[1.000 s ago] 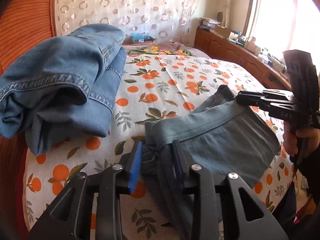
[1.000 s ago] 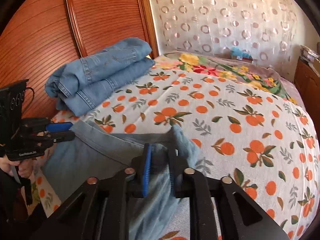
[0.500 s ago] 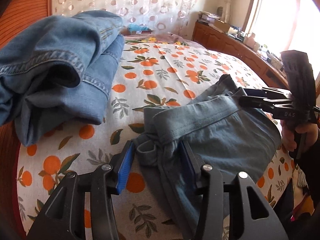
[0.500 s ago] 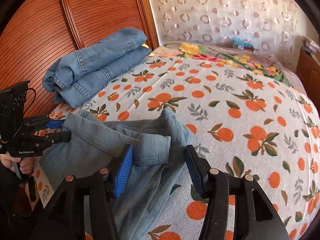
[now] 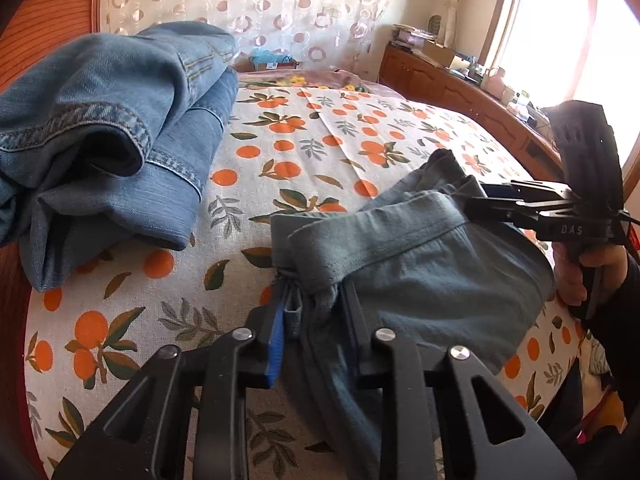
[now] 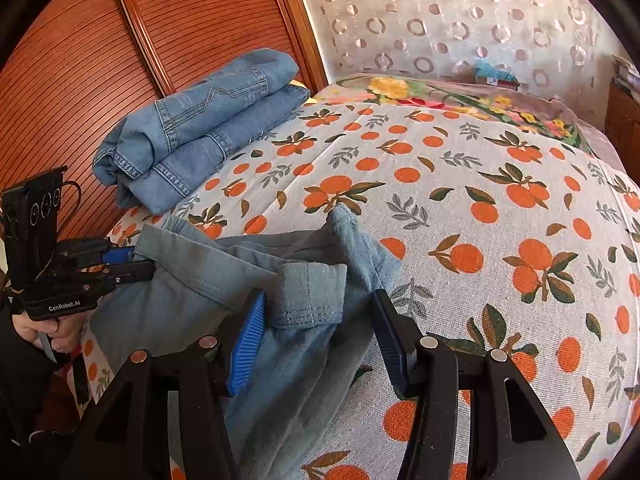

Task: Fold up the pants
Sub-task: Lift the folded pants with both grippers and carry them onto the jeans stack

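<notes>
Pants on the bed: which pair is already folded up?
The blue jeans by the wooden headboard; the grey-green pants lie loose between the fingers.

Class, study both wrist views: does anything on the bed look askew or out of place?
Yes. The grey-blue pants lie bunched and creased at the bed's near edge, waistband curled over, unlike the folded jeans stacked by the headboard.

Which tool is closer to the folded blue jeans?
Left. The left tool, pinching the grey pants, sits near the jeans. The right tool is farther along the waistband.
</notes>
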`<action>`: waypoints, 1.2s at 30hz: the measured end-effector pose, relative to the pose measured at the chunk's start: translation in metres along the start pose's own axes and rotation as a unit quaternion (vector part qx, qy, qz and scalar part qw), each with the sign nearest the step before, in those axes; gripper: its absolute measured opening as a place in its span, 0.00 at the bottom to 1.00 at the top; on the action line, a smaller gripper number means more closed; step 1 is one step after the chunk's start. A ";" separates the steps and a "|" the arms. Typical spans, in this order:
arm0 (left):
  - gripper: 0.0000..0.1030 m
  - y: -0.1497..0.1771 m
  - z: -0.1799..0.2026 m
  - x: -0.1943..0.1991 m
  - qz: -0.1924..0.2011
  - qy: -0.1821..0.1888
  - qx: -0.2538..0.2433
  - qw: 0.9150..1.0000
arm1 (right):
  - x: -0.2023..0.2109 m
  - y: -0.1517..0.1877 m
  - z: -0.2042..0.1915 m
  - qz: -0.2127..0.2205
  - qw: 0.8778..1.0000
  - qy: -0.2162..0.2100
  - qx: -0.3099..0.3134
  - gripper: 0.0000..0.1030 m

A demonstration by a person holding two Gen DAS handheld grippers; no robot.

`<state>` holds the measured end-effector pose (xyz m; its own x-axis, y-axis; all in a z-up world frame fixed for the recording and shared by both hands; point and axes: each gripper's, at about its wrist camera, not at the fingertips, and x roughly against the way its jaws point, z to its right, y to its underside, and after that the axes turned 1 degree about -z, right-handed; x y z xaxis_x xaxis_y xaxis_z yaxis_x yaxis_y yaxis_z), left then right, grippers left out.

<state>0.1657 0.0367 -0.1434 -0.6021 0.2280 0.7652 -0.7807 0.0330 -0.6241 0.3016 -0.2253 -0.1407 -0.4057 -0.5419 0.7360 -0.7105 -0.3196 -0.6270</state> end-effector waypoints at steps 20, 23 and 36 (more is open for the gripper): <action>0.11 -0.018 0.021 0.080 0.113 0.040 -0.010 0.993 | 0.055 -0.035 -0.031 0.094 0.994 -0.013 0.050 0.16; 0.11 -0.030 0.020 0.099 0.145 0.032 -0.007 0.989 | 0.066 -0.061 -0.040 0.113 0.991 -0.002 0.074 0.16; 0.11 -0.085 -0.041 0.122 0.211 -0.046 0.029 0.976 | 0.008 -0.207 -0.091 0.135 0.977 0.013 0.166 0.16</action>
<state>0.1656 0.1021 -0.0029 -0.8821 0.1212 0.4551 -0.4671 -0.1001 -0.8785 0.3928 -0.0924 0.0178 -0.5696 -0.6231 0.5360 -0.3522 -0.4042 -0.8441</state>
